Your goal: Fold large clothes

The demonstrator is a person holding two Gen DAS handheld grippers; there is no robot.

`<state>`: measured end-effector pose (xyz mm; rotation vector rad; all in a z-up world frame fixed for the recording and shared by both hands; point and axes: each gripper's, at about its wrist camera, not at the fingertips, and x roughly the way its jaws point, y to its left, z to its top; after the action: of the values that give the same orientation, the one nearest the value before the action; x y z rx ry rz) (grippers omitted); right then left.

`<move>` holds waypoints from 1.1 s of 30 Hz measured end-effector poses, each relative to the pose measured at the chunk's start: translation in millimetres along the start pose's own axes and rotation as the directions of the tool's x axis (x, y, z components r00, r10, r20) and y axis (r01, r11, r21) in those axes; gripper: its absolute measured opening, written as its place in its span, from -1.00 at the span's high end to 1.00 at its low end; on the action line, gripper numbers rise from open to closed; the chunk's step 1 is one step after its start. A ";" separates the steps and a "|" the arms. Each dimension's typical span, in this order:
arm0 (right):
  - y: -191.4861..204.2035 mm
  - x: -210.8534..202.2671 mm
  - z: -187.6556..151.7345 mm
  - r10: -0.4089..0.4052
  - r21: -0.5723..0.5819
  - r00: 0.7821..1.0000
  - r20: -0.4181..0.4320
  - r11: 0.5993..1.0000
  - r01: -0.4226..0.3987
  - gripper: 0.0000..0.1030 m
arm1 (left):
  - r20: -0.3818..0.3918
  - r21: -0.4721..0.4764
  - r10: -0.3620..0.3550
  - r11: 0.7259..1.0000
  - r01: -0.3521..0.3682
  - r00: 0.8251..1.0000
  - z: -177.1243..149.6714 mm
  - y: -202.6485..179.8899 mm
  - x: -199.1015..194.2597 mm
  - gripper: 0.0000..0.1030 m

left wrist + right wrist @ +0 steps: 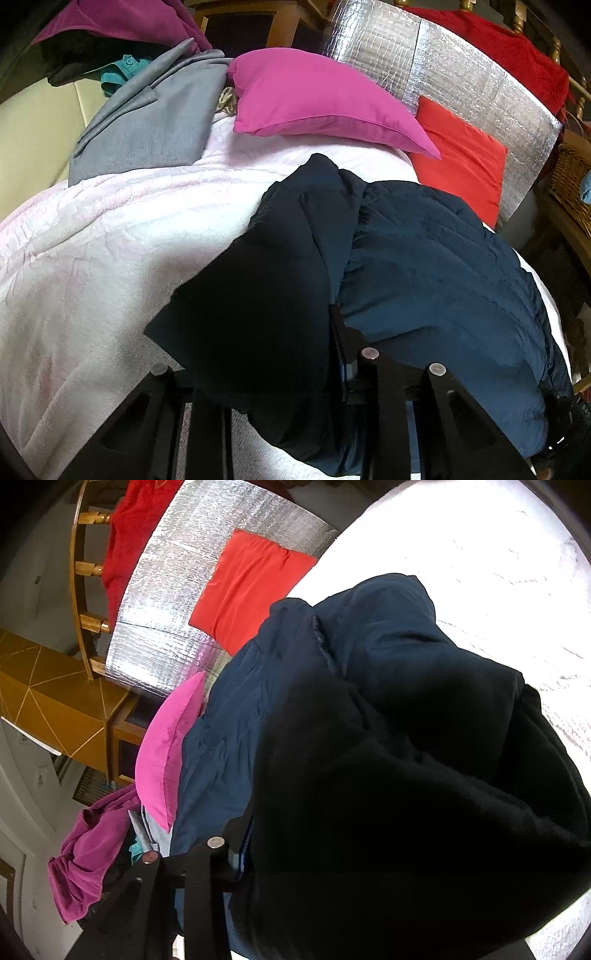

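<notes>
Dark navy quilted puffer jacket (424, 266), bunched, on pale pink fleecy bed blanket (92, 251), near magenta pillow (317, 99) and red-orange cushion (461, 166) propped against silver foil-quilted headboard panel (461, 74). Left gripper (295, 354): jaws narrowed onto a fold of jacket, pinching it. Right gripper (236, 853): jacket fabric draped over jaws; grip hidden, cannot tell. Grey garment (147, 122) lying beyond, at blanket edge.

Dark navy puffer jacket (424, 258), quilted and softly puffed, bunched in a heap on the pale pink-white bed cover (110, 240). One dark panel (258, 314) folded over and draped toward the near edge; far end close to the pillow end. In the right wrist view, mostly shadowed black folds (406, 794).
</notes>
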<state>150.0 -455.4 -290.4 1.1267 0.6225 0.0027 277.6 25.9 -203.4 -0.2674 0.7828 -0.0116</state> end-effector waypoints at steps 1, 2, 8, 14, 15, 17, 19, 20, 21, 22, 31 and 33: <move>-0.7 -1.0 -0.1 0.004 0.010 1.000 -0.003 1.000 -0.004 0.18 | -0.001 -0.001 -0.003 1.000 0.003 1.000 0.0 0.6 -0.3 0.43; -1.3 -1.7 -0.8 0.007 0.017 1.000 -0.005 1.000 -0.007 0.20 | -0.002 -0.004 -0.007 1.000 0.007 1.000 -0.1 1.3 -0.4 0.45; -4.6 -9.6 -4.4 0.033 0.058 0.999 -0.017 0.998 -0.032 0.30 | -0.010 -0.041 -0.054 0.998 0.053 0.999 1.2 9.4 -5.3 0.59; -2.0 -19.6 -11.3 0.033 0.054 0.999 -0.024 0.998 -0.032 0.32 | -0.024 -0.069 -0.077 0.995 0.075 0.997 -0.1 18.1 -15.8 0.61; -1.7 -21.7 -12.5 0.033 0.053 0.999 -0.025 0.998 -0.032 0.32 | -0.026 -0.071 -0.078 0.995 0.076 0.997 -0.5 19.1 -17.5 0.61; -2.4 -26.8 -14.9 0.034 0.053 0.999 -0.028 0.998 -0.033 0.32 | -0.029 -0.073 -0.080 0.994 0.078 0.996 -2.1 21.3 -22.6 0.62; -3.2 -31.8 -16.5 0.035 0.054 0.999 -0.033 0.998 -0.033 0.32 | -0.033 -0.071 -0.079 0.995 0.076 0.996 -4.3 23.4 -27.7 0.62; -3.1 -33.9 -17.7 0.035 0.054 0.999 -0.035 0.998 -0.033 0.32 | -0.035 -0.071 -0.078 0.995 0.075 0.996 -5.1 24.8 -29.7 0.62; -3.1 -37.0 -19.4 0.035 0.053 0.999 -0.037 0.998 -0.033 0.32 | -0.037 -0.070 -0.076 0.995 0.074 0.996 -6.8 26.3 -32.4 0.62; -3.1 -39.1 -20.5 0.035 0.052 0.999 -0.040 0.998 -0.033 0.32 | -0.038 -0.067 -0.075 0.995 0.072 0.996 -9.1 28.0 -36.4 0.62; -7.9 -58.0 -29.6 0.041 0.049 0.997 -0.070 0.998 -0.038 0.32 | -0.051 -0.034 -0.057 0.998 0.056 0.997 -27.9 39.8 -62.9 0.62; -10.4 -59.9 -32.7 0.039 0.046 0.996 -0.078 0.998 -0.036 0.32 | -0.050 -0.025 -0.045 0.999 0.044 0.998 -31.6 40.5 -66.5 0.61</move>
<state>81.8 -451.0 -280.5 1.1857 0.6744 0.0659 204.7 64.9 -188.4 -0.3087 0.8277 -0.0513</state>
